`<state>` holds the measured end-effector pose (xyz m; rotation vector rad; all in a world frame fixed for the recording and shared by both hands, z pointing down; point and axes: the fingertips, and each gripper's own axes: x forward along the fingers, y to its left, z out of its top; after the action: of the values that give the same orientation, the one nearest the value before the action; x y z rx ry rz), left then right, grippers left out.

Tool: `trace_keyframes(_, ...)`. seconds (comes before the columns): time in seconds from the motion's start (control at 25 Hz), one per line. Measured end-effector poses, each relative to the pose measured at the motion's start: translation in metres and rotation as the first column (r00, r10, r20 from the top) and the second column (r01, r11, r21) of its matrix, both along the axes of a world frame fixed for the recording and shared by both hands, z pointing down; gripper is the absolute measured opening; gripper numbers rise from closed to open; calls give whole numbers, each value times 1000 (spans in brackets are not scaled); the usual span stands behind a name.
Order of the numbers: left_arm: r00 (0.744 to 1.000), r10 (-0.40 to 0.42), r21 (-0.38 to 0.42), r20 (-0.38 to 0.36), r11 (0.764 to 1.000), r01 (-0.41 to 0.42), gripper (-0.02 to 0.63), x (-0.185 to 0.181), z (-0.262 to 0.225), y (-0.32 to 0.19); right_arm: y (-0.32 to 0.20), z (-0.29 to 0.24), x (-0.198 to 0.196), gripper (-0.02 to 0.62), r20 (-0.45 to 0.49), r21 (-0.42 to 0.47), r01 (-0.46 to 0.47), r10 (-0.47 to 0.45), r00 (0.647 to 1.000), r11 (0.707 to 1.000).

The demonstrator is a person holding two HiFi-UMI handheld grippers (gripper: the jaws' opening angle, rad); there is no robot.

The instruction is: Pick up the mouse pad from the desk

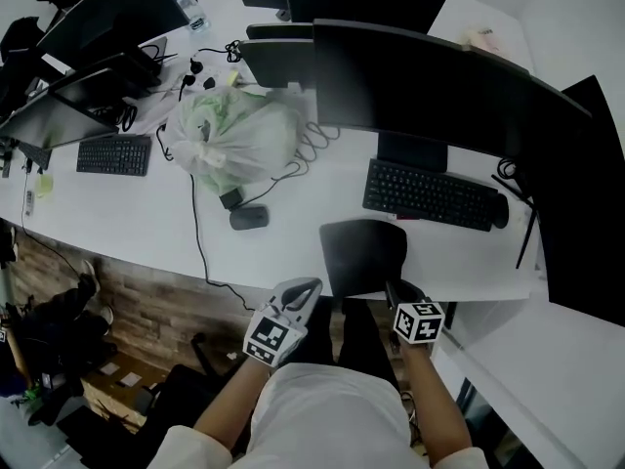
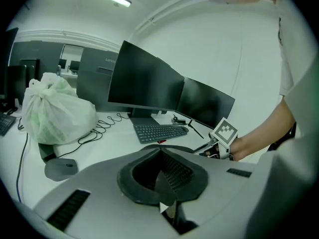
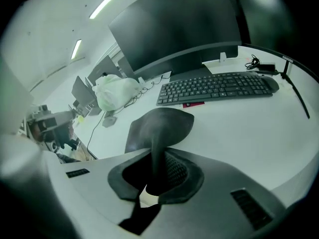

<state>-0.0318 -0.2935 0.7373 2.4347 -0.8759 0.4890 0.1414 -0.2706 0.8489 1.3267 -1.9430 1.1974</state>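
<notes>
The black mouse pad [image 1: 363,250] hangs over the front edge of the white desk [image 1: 146,225], bent upward and partly off the surface. My right gripper [image 1: 394,286] is shut on its near right edge. In the right gripper view a fold of the pad [image 3: 159,126] runs down between the closed jaws [image 3: 152,176]. My left gripper [image 1: 314,283] meets the pad's near left edge. In the left gripper view its jaws [image 2: 164,185] are closed on a thin dark sliver of the pad. The pad's rim [image 2: 169,147] shows just beyond them.
A black keyboard [image 1: 430,195] and a wide monitor [image 1: 439,86] stand right behind the pad. To the left lie a grey mouse [image 1: 249,217] with its cable and a tied white plastic bag [image 1: 234,140]. Farther left is a second keyboard [image 1: 114,154].
</notes>
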Motion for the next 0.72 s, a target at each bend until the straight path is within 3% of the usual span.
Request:
trace_keyframes(0.4,999,-32,71,-20,997,33,17,-30,-45,-11,-14,-68,-24,43,20,115,6,-8,1000,993)
trace_keyframes(0.72,999,-9,80,-40,997,13,17,-37,-71,1,-20,-120,-12,43,-16,217,10,-6,1000,976)
